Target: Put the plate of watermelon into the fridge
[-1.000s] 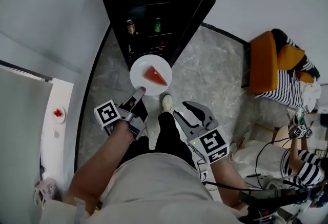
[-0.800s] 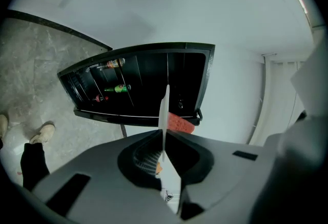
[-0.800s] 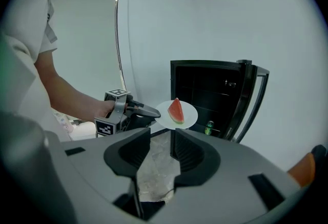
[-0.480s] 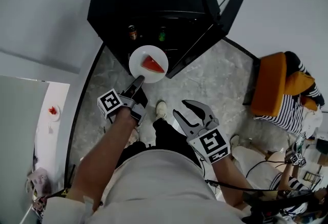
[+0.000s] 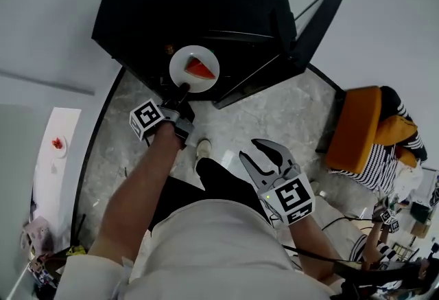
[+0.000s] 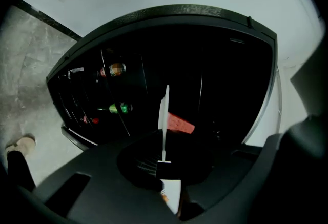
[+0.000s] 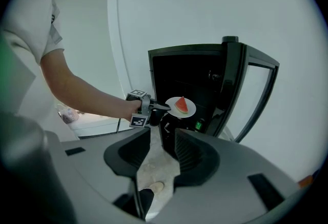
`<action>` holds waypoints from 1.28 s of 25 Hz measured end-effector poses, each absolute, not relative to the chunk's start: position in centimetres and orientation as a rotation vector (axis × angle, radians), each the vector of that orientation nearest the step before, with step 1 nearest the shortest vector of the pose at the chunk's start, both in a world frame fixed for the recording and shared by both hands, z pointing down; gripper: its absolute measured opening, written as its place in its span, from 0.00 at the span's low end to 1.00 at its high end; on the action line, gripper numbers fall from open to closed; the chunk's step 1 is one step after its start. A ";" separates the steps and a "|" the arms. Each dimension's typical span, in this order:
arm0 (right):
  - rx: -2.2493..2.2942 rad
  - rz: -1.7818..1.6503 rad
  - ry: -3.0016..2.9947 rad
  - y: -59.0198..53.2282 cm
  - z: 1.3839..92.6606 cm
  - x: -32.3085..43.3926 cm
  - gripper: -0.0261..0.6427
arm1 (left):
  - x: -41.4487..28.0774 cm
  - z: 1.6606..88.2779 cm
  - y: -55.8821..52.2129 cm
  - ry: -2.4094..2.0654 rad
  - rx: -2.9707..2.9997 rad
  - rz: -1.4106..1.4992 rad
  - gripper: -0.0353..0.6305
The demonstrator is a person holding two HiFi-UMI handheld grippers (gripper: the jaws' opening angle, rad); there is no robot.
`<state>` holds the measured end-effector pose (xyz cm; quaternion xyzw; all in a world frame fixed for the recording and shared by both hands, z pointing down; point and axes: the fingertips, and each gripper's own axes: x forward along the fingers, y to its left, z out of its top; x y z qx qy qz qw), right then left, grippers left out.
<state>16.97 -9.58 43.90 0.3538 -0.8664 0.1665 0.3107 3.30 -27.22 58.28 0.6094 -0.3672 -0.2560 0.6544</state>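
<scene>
A white plate [image 5: 185, 62] carries a red watermelon wedge [image 5: 199, 69] at the mouth of the open black fridge [image 5: 185, 3]. My left gripper [image 5: 181, 91] is shut on the plate's near rim. The left gripper view shows the plate [image 6: 164, 118] edge-on between the jaws, with the wedge [image 6: 180, 122] to its right in front of the dark shelves. My right gripper [image 5: 265, 156] hangs open and empty at my right side. From the right gripper view the plate [image 7: 186, 110] and the left gripper [image 7: 161, 107] sit just in front of the fridge [image 7: 189, 69].
The fridge door [image 5: 317, 17] swings open to the right. Bottles [image 6: 116, 69] lie on the fridge shelves at the left. A small plate with red pieces [image 5: 56, 145] rests on a white surface at the left. An orange chair [image 5: 358, 128] and a person in a striped top [image 5: 378, 159] are at the right.
My left gripper has carried the plate forward from above the floor to the fridge opening. I have stepped closer to the fridge. The right gripper stays open at my side.
</scene>
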 end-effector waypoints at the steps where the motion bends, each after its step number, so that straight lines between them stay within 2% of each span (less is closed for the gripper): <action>1: 0.935 0.445 -2.284 -9.7 44.1 17.3 0.26 | 3.4 58.7 -27.8 -0.840 1.380 -0.583 0.09; 10: 0.939 0.497 -2.247 -10.8 45.7 19.8 0.26 | 4.1 62.8 -33.3 -0.901 1.343 -0.591 0.09; 21: 0.910 0.515 -2.242 -12.3 47.1 19.4 0.26 | 3.9 65.2 -37.2 -0.970 1.302 -0.588 0.09; 32: 0.888 0.545 -2.240 -13.3 47.8 18.7 0.26 | 3.7 66.5 -38.6 -1.080 1.335 -0.416 0.09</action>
